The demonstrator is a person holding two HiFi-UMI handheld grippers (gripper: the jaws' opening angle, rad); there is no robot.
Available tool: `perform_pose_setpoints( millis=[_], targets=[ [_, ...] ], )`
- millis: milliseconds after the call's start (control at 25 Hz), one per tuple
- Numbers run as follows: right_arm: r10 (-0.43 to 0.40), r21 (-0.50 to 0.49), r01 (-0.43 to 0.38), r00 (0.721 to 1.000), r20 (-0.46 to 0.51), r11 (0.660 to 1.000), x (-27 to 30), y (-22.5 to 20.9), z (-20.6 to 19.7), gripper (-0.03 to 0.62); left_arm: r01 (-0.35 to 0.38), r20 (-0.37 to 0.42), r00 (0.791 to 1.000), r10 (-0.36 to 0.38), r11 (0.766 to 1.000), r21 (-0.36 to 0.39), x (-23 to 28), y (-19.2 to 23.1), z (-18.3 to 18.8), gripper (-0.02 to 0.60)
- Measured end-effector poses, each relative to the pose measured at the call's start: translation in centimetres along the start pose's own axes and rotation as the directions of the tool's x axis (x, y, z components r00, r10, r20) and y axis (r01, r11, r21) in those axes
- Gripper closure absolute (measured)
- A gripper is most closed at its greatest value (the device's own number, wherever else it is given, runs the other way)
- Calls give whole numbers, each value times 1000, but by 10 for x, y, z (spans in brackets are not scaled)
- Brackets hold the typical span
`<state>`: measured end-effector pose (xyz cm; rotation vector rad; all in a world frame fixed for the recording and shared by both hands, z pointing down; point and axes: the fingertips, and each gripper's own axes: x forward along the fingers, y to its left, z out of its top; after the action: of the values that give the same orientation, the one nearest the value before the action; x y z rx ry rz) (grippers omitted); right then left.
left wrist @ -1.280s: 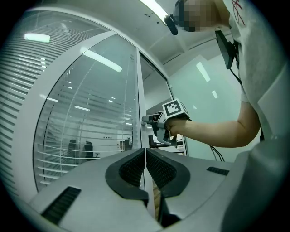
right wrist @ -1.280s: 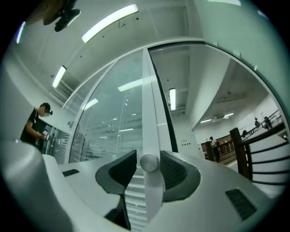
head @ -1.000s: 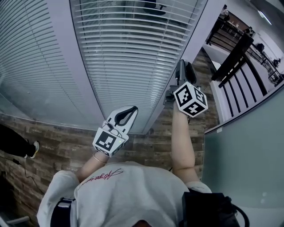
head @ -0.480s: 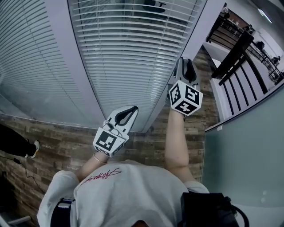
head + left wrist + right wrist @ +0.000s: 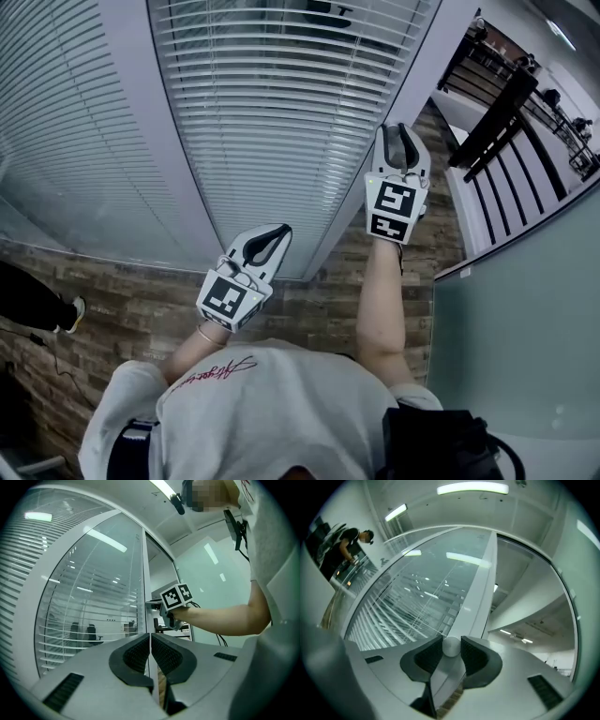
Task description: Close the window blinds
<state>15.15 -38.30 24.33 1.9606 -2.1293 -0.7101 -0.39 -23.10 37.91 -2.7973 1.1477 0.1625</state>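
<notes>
With its jaws just closing on the round knob of the window frame, the right gripper now sits rolled from a second ago, which probably tilts the part-open blinds behind the glass, while the left gripper hangs closed and empty.

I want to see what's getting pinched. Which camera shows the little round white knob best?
The right gripper view: the small round white knob sits centred in the right tool, whose jaws have just been closing on it. In the head view and left gripper view only the tool shows, not the knob.
</notes>
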Motion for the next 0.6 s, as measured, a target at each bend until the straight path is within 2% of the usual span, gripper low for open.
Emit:
perform_pose_setpoints(
  millis=[80,200,360,600],
  targets=[
    [17,-140,-20,1000,-26,990,0,2,1,465,6,8,1000,-6,1000,4,1,-2,1,561],
    [68,-332,-85,996,-60,940,1,6,1,465,11,11,1000,-11,1000,3,2,-2,0,561],
    [102,-523,-138,990,-97,841,2,15,-4,465,26,11,1000,-26,1000,-5,6,-5,-5,561],
    [112,-719,-187,982,-152,670,0,22,-10,465,57,16,998,-57,998,-3,10,-15,-6,561]
  ],
)
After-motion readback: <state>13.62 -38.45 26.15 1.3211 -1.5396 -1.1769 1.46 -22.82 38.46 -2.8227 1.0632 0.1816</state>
